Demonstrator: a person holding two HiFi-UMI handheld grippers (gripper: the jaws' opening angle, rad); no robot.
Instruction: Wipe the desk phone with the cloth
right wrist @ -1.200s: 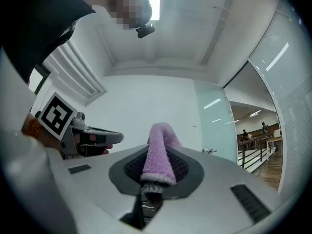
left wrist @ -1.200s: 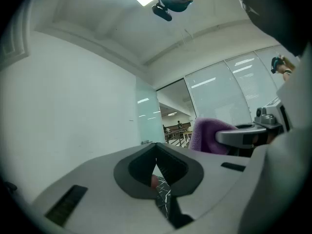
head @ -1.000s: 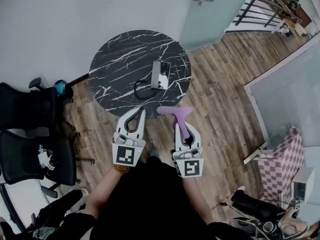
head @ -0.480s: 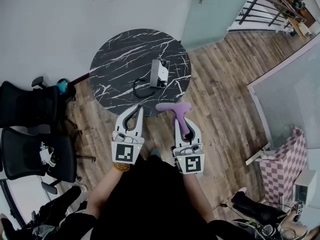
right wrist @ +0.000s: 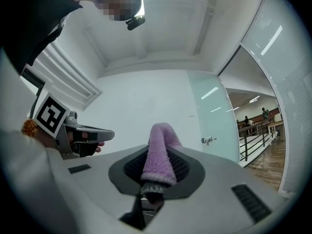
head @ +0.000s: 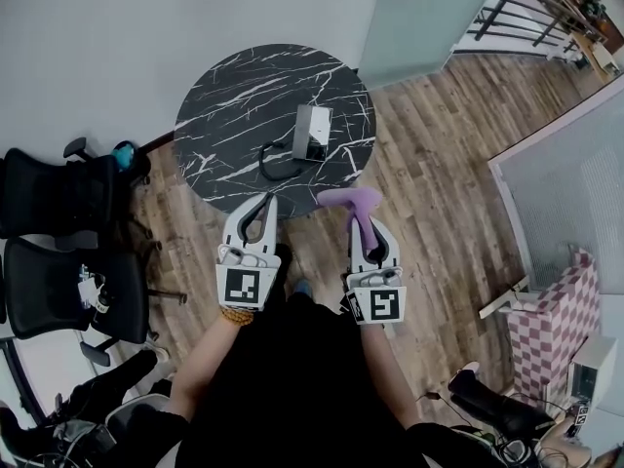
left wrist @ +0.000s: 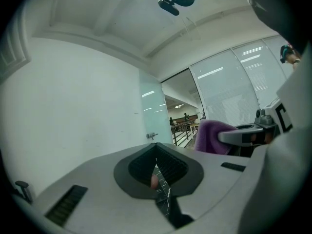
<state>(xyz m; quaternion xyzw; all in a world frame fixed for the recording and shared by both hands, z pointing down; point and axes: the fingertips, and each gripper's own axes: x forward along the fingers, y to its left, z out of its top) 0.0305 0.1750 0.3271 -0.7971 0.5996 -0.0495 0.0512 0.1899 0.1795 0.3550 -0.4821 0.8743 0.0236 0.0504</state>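
A silver-grey desk phone (head: pixel 312 133) lies on the round black marble table (head: pixel 224 115), right of centre, and its dark cord (head: pixel 276 167) loops toward the near edge. My left gripper (head: pixel 269 200) hovers at the table's near rim, shut with nothing between its fingers; its tips meet in the left gripper view (left wrist: pixel 156 161). My right gripper (head: pixel 355 216) is shut on a purple cloth (head: pixel 351 199), whose free end flops over just off the table's near right edge. The cloth (right wrist: pixel 159 155) stands up out of the shut right gripper (right wrist: pixel 155 182). Both grippers are short of the phone.
Two black office chairs (head: pixel 58 198) (head: pixel 73 300) stand left of the table on the wooden floor (head: pixel 439 135). A white wall and a frosted glass door (head: pixel 419 13) lie beyond the table. A glass partition (head: pixel 570 183) and a pink checkered seat (head: pixel 556 300) are on the right.
Both grippers have come slightly closer to the table's near edge, the cloth still held in the right one. The phone has not moved on the table.
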